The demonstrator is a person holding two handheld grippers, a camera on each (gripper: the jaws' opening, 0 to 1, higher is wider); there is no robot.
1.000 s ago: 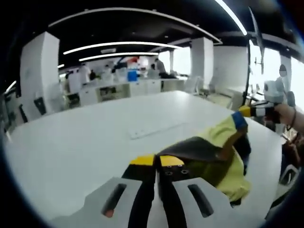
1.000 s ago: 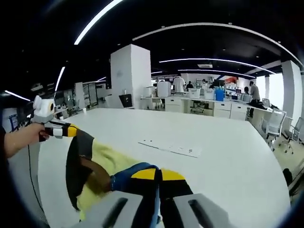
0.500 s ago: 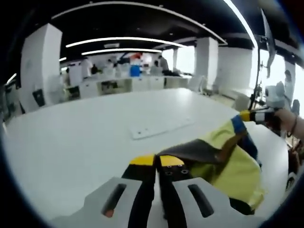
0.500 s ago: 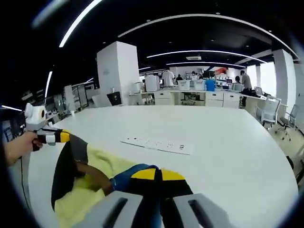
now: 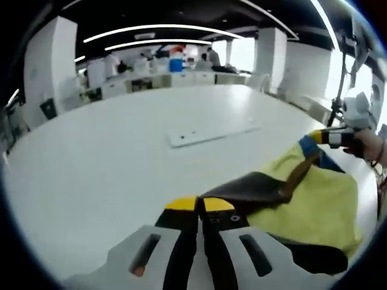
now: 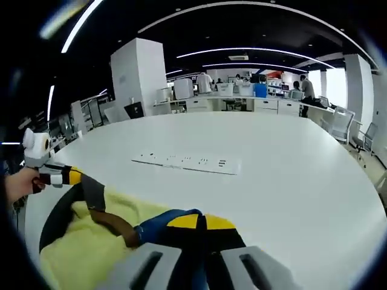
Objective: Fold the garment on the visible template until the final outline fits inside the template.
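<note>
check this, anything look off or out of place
One thing: no folding template shows on the table, just a white strip. The garment hangs bunched between the shut left gripper and right gripper, not laid flat.

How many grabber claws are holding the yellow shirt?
2. The left gripper pinches the yellow shirt's dark edge; the right gripper pinches its blue part, at the other end.
</note>
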